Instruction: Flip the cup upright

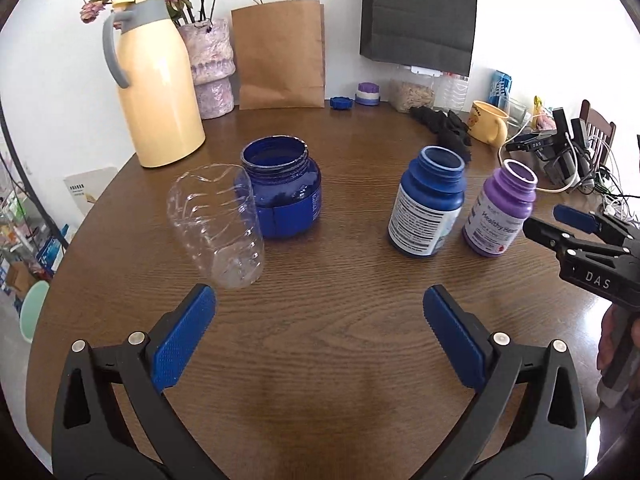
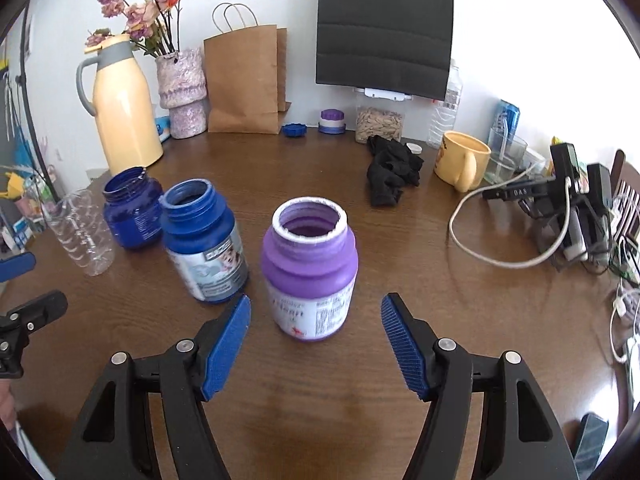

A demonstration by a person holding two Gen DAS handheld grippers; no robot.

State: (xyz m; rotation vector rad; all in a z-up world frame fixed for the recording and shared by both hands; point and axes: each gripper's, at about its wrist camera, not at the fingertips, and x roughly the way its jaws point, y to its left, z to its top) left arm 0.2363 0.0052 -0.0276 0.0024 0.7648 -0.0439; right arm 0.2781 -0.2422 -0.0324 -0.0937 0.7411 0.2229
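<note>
On the round wooden table, the far left holds a cream thermos jug with a grey handle, and beside it a mottled purple vase of dried flowers, then a brown paper bag against the wall.

Nearer the front, the clear plastic cup stands first in a row of four containers. Its closed, moulded end is up and its wider end rests on the wood — so it is upside down. Just behind and to its right, nearly touching, is a squat dark blue jar, open-mouthed and upright. Well apart to the right stand a blue bottle with a white label and, close beside it, a purple bottle, both uncapped and upright.

The left gripper hovers low over bare wood, its blue-padded fingers spread wide with nothing between them; the cup sits just beyond its left finger. The right gripper is likewise spread wide — the purple bottle stands just ahead of the gap, touched by neither pad.

Further right lie a crumpled black cloth, a yellow mug and a tangle of cables and devices at the table's edge.
</note>
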